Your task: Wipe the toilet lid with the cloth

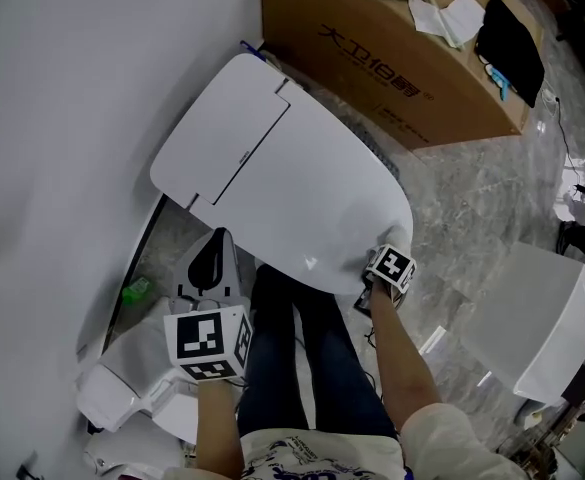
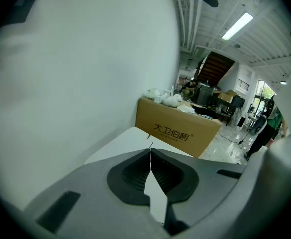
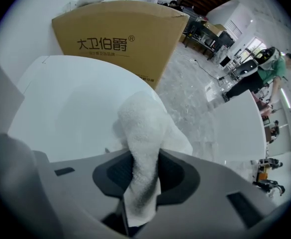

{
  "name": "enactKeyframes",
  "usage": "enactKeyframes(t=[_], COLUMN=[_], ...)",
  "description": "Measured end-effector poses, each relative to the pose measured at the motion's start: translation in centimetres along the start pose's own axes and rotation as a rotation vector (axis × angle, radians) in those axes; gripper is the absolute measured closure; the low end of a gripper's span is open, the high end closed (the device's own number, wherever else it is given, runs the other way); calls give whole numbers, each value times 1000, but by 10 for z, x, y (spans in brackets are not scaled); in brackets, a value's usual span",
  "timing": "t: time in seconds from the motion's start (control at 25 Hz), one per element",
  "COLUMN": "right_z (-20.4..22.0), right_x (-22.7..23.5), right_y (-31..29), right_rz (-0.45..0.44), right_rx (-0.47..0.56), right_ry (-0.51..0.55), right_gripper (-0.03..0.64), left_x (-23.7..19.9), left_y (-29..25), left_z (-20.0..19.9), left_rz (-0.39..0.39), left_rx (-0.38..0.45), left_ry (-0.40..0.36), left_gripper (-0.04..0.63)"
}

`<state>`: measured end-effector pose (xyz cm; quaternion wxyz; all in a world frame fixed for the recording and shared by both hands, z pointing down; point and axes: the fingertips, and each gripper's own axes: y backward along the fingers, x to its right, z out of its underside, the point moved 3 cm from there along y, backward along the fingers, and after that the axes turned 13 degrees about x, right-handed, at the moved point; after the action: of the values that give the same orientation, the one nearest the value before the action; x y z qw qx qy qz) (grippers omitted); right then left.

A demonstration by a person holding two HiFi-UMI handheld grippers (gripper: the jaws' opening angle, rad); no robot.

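The white toilet lid (image 1: 292,188) lies closed in the middle of the head view. My right gripper (image 1: 385,268) rests at the lid's near right edge, shut on a white terry cloth (image 3: 143,128) that bunches up between its jaws and touches the lid (image 3: 70,103). In the head view the cloth is hidden under that gripper. My left gripper (image 1: 215,243) hangs off the lid's near left side, above the floor beside the bowl. Its jaws meet with nothing between them (image 2: 150,152), and the lid's back part (image 2: 128,142) shows beyond them.
A large brown cardboard box (image 1: 392,68) stands behind the toilet. A white wall (image 1: 62,118) runs along the left. A white box-shaped unit (image 1: 532,318) stands at the right on the marble floor. A small green item (image 1: 135,291) lies by the toilet's base. The person's legs (image 1: 302,358) are in front.
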<state>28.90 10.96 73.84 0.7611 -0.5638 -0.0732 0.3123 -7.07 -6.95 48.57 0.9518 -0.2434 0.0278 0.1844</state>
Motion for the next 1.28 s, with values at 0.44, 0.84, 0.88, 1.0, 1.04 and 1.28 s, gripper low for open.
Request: enactKeyframes(t=[0.44, 0.84, 0.88, 1.0, 1.04, 1.28], right_z=[-10, -37, -41, -54, -59, -79], right_x=[-75, -139, -146, -172, -182, -237], right_y=[21, 29, 30, 33, 34, 44], right_rz=[-50, -77, -83, -103, -109, -152], right_rx=[9, 1, 5, 18, 21, 52], right_ry=[30, 59, 66, 100, 119, 230], right_gripper=[515, 515, 515, 515, 515, 515], left_x=[-26, -58, -60, -67, -70, -87], left_y=[16, 29, 30, 32, 33, 39], left_z=[9, 19, 20, 21, 22, 24], left_rz=[-68, -135, -140, -155, -161, -194], left_rx=[1, -2, -3, -4, -5, -5], left_ry=[54, 97, 101, 109, 110, 123], left_gripper=[586, 586, 586, 586, 586, 586])
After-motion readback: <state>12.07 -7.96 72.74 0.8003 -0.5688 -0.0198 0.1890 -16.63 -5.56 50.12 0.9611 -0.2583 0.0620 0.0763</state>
